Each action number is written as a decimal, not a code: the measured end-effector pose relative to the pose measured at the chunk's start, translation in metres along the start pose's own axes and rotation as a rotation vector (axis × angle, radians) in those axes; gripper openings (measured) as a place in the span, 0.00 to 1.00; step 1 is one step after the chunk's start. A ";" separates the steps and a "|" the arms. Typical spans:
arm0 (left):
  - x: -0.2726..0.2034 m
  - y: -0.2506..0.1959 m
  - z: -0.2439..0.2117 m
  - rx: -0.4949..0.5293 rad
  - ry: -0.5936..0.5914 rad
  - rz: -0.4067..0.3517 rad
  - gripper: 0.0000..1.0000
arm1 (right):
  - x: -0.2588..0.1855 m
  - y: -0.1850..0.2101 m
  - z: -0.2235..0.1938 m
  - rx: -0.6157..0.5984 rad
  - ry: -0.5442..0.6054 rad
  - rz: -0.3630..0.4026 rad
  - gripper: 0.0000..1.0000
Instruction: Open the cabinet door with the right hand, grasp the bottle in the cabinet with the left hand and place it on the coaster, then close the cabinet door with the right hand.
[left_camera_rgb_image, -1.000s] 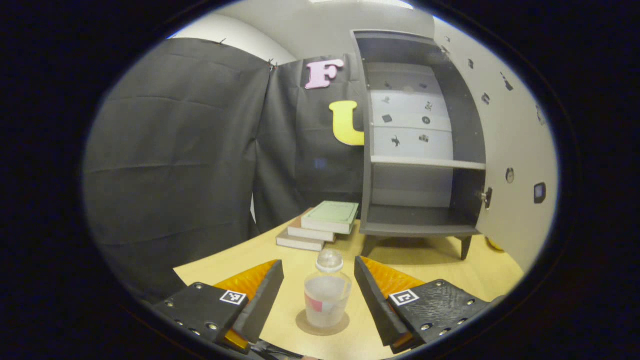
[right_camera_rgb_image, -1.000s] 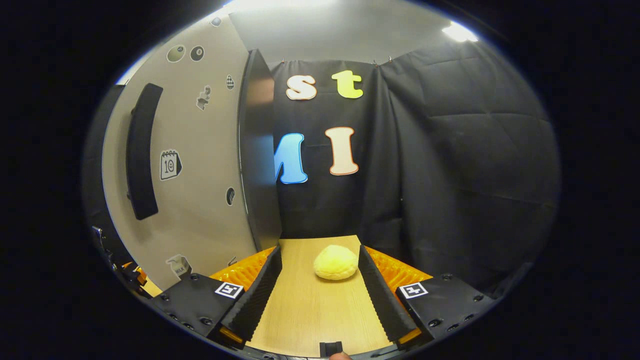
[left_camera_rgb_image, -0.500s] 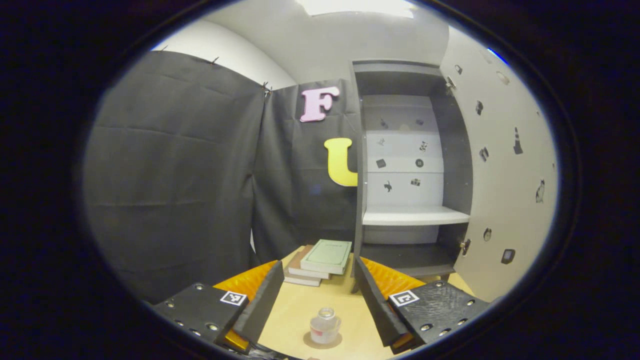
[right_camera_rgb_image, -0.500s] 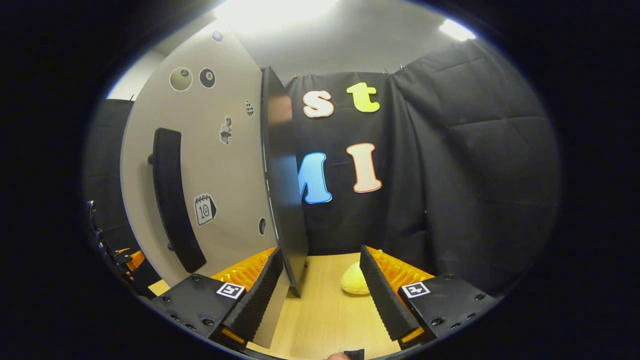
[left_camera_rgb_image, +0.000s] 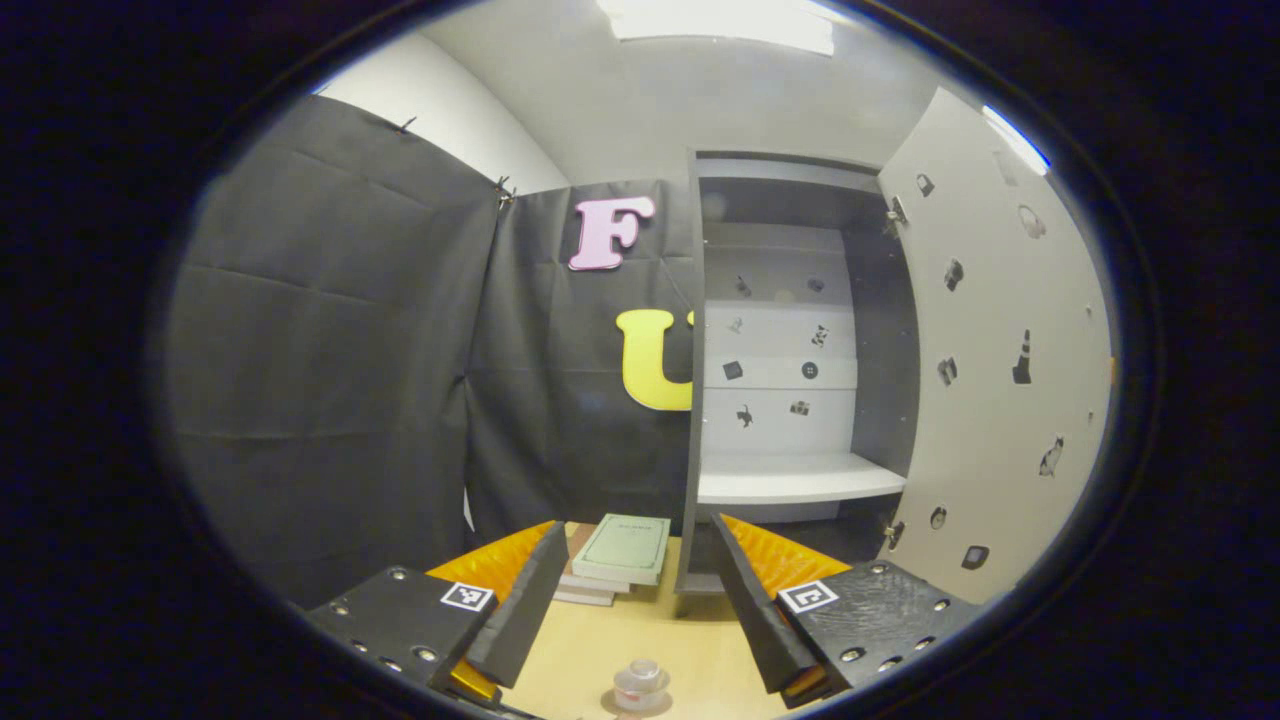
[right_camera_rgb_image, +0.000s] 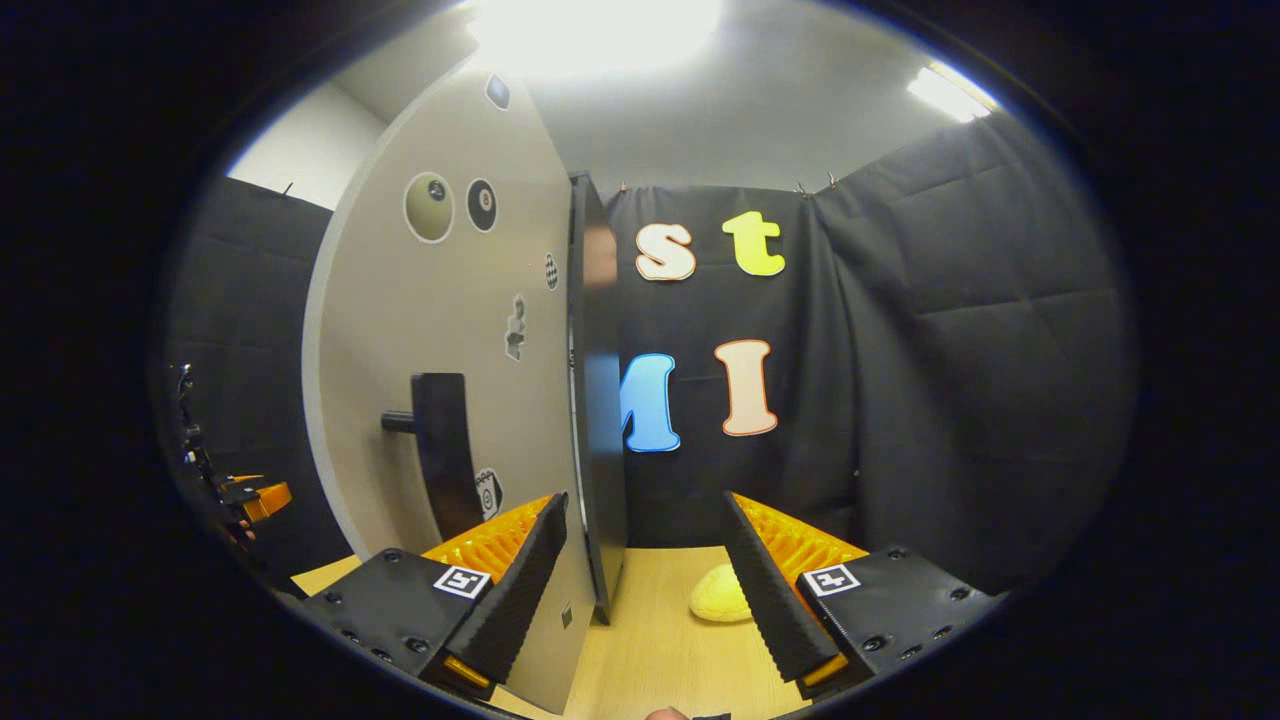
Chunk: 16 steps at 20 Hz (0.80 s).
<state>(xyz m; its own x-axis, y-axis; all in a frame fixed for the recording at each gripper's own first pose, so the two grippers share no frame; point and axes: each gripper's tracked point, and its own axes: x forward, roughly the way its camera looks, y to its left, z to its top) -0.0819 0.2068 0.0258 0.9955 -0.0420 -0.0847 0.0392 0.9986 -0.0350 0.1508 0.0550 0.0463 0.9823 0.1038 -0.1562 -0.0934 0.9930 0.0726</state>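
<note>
Bottle (left_camera_rgb_image: 641, 684) stands upright on the coaster (left_camera_rgb_image: 610, 707) at the bottom of the left gripper view, on the desk (left_camera_rgb_image: 640, 635) in front of the cabinet (left_camera_rgb_image: 790, 400). Left gripper (left_camera_rgb_image: 632, 600) fingers wide, holding nothing, above and apart from the bottle. Placing looks done; closing the door (right_camera_rgb_image: 450, 380) is the step in hand. Right gripper (right_camera_rgb_image: 645, 580) fingers wide, empty, door edge between them, handle (right_camera_rgb_image: 445, 450) to its left. To close well: push on the door's outer face near the handle, swing smoothly, stay off the yellow lump (right_camera_rgb_image: 722, 598) on the desk. Bottle is small, clear, round cap; label details too small to tell. Books (left_camera_rgb_image: 620, 560) stacked beside the cabinet.
</note>
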 end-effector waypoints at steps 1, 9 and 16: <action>0.001 0.002 -0.001 -0.004 0.001 -0.009 0.88 | -0.003 0.002 0.002 -0.011 0.000 -0.009 0.95; 0.013 0.029 -0.005 -0.018 0.007 -0.017 0.88 | 0.001 0.028 0.003 -0.046 0.005 0.002 0.94; 0.013 0.049 -0.007 -0.005 0.004 -0.022 0.85 | 0.000 0.058 0.002 -0.047 0.007 0.027 0.94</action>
<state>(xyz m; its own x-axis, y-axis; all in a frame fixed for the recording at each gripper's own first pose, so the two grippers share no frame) -0.0679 0.2550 0.0162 0.9940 -0.0644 -0.0883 0.0608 0.9973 -0.0419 0.1454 0.1128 0.0525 0.9782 0.1304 -0.1615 -0.1271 0.9914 0.0306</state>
